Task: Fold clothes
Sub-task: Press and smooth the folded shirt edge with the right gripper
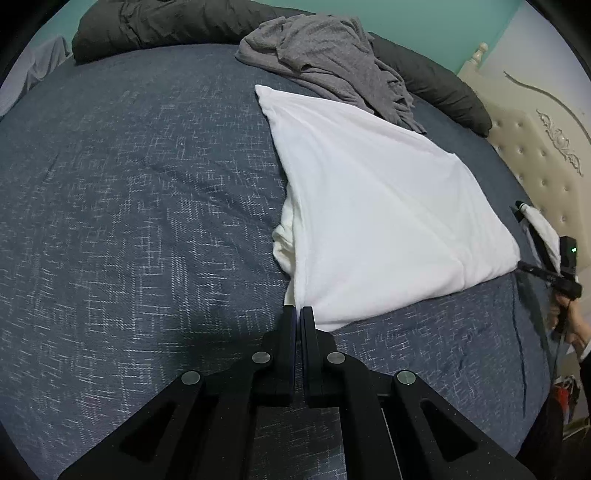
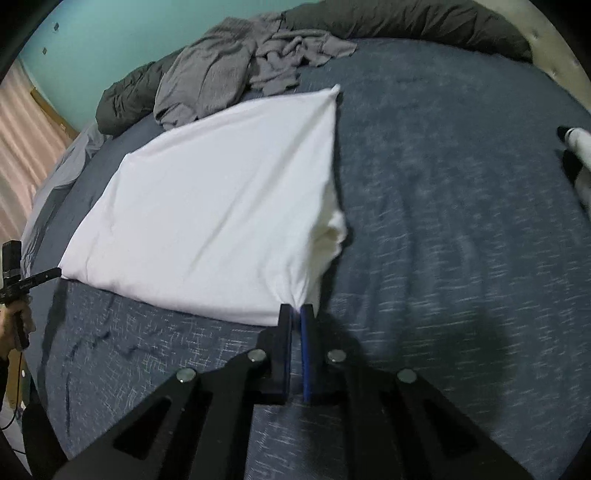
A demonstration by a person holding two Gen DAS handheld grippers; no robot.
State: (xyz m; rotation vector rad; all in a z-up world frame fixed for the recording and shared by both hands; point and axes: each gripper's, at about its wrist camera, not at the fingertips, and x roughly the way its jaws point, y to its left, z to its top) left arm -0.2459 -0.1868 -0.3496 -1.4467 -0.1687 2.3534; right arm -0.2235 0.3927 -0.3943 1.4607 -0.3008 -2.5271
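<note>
A white garment (image 1: 388, 206) lies partly folded on the blue-grey bedcover (image 1: 129, 184), with a layer bulging out along one side (image 1: 282, 243). My left gripper (image 1: 298, 308) is shut on its near corner. In the right wrist view the same white garment (image 2: 207, 206) spreads to the left, and my right gripper (image 2: 297, 308) is shut on a bunched corner. Each gripper also shows at the other view's edge, the right gripper (image 1: 522, 265) and the left gripper (image 2: 55, 274), both at corners of the cloth and held by hands.
A crumpled grey garment (image 1: 332, 62) (image 2: 240, 66) lies just beyond the white one. A dark duvet (image 1: 166, 26) (image 2: 406, 18) runs along the far edge. A white object with a black tip (image 2: 576, 144) lies on the bed to the right. A cream headboard (image 1: 535, 147) stands right.
</note>
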